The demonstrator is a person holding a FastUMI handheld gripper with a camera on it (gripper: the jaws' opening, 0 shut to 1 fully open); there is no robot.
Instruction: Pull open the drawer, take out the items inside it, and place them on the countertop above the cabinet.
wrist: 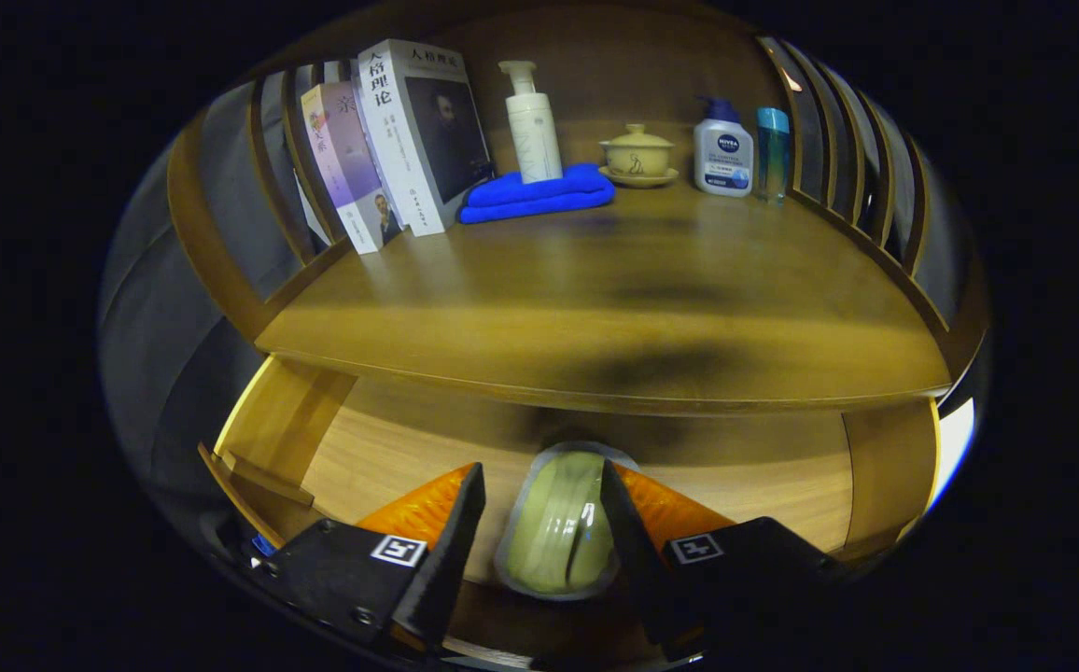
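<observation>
Counter: wooden counter (595,308) above the cabinet, front half bare, so there is room to set things down.
Back row: books (399,140), blue cloth (539,194), pump bottle (532,121), lidded cup (637,154) and two more bottles (743,149) stand out of the way.
Drawer: drawer (390,448) pulled open below the counter.
Item: pale green container (558,527) inside the drawer, between the fingers.
Hand-held gripper: hand-held gripper (544,509) straddles the container, jaws close at its sides; whether both press, I cannot tell.
Next: likely lifting it to the bare front.

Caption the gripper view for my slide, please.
Tool fingers flank a pale green item in the open drawer, below the countertop.
</observation>
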